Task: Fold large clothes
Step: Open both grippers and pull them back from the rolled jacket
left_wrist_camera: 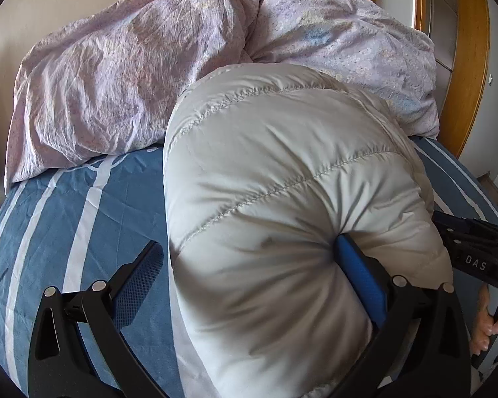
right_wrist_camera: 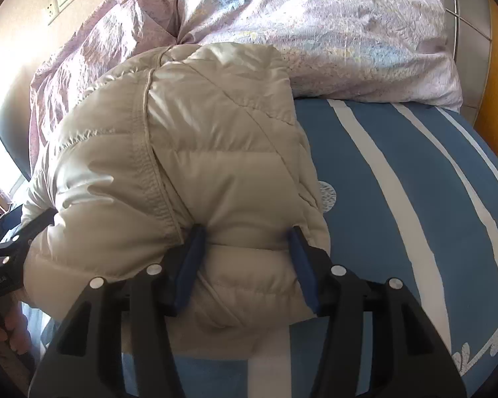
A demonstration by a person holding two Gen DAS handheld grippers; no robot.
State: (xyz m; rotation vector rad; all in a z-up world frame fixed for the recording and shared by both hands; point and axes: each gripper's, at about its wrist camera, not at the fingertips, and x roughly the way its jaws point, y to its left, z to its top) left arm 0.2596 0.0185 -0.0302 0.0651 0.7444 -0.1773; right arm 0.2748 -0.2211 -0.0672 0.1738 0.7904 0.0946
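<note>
A puffy pale grey quilted down jacket (left_wrist_camera: 282,172) lies bunched in a folded mound on the blue striped bed sheet (left_wrist_camera: 66,205). My left gripper (left_wrist_camera: 249,282) is wide open around the jacket's near edge; its right pad (left_wrist_camera: 362,278) presses into the fabric, and its left pad (left_wrist_camera: 136,285) stands clear over the sheet. In the right wrist view the jacket (right_wrist_camera: 199,152) looks beige, with a stitched seam down it. My right gripper (right_wrist_camera: 245,268) has both blue pads (right_wrist_camera: 187,265) pressed into a thick fold of the jacket's near edge.
A crumpled lilac duvet (left_wrist_camera: 132,73) is heaped at the head of the bed, also in the right wrist view (right_wrist_camera: 315,33). A wooden bed frame (left_wrist_camera: 468,66) stands at the right. Wall sockets (right_wrist_camera: 61,0) sit on the beige wall. The right gripper's body (left_wrist_camera: 474,252) shows in the left view.
</note>
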